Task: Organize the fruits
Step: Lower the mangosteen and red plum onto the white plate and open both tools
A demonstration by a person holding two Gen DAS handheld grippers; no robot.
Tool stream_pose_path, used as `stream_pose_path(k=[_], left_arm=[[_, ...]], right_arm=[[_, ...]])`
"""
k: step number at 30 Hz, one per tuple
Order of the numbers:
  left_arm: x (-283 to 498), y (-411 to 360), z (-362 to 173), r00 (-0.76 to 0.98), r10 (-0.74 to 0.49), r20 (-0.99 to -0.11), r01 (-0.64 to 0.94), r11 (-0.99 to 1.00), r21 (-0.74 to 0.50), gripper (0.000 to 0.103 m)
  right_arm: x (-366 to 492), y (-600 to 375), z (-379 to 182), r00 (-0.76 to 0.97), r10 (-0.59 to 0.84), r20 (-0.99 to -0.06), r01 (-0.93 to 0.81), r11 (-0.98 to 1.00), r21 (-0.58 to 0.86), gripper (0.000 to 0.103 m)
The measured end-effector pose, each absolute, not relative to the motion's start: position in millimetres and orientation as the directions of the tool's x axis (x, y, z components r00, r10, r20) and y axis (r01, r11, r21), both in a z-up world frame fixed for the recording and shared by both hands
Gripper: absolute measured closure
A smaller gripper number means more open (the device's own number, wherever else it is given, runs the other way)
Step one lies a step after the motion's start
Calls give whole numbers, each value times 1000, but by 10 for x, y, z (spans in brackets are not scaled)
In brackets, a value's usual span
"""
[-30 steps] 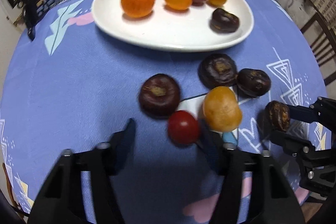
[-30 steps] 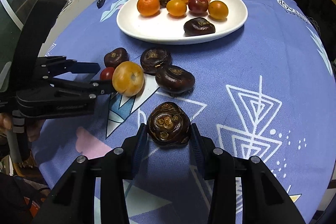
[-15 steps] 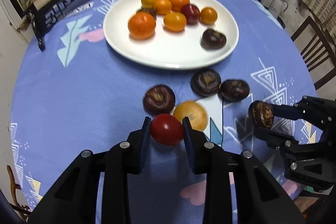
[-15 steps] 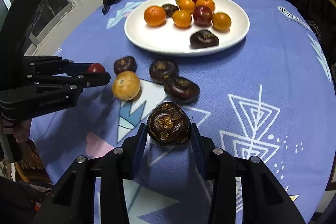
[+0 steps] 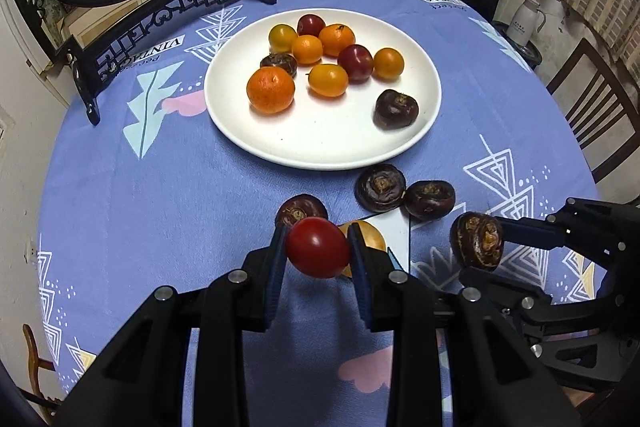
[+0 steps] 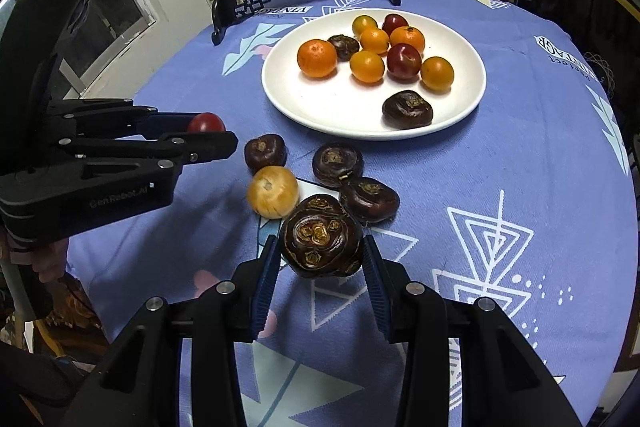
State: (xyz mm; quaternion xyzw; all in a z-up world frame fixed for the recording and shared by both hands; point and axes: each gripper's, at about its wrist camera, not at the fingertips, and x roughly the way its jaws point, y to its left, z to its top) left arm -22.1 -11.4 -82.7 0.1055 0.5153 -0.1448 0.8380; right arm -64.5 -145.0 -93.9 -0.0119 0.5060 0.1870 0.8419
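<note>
Purple-blue patterned cloth covers a round desk (image 5: 140, 187), seen from 2 wrist cams. Left tongs (image 5: 318, 247) are clenched on a small red fruit (image 5: 318, 247), pinched between both blue pads & lifted clear of the cloth; a sec ago the jaws were apart w/ the fruit lying on the desk, so the grab is fresh. Right tongs (image 6: 320, 247) grasp a dark brown knobbly fruit (image 6: 320, 235), same grip as before, also raised off the desk a bit more than a moment ago.

White plate (image 5: 320, 147) sits toward the far side of the desk, already holding a loose cluster: several orange fruits, 2 dark red ones, 2 brown ones. Left on the cloth between tongs & plate: 3 brown fruits & 1 pale yellow-tan fruit (image 6: 273, 191); 2 of the brown ones touch each other.

Meaning for the task: both hands are now loaded, so the likely next step is carrying both fruits over to the plate. Roughly 2/3 done by my guess, w/ 4 strays left after these 2. Round fruits could roll once set down, esp. near the plate rim
</note>
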Motion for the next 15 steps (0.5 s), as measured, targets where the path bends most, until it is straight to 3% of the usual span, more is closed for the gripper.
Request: stream_pose_path(k=[15], left_arm=[[108, -53, -694, 458, -127, -880, 307, 952, 22, 73]], right_arm=[[-410, -1501, -763, 454, 318, -832, -326, 929, 177, 61]])
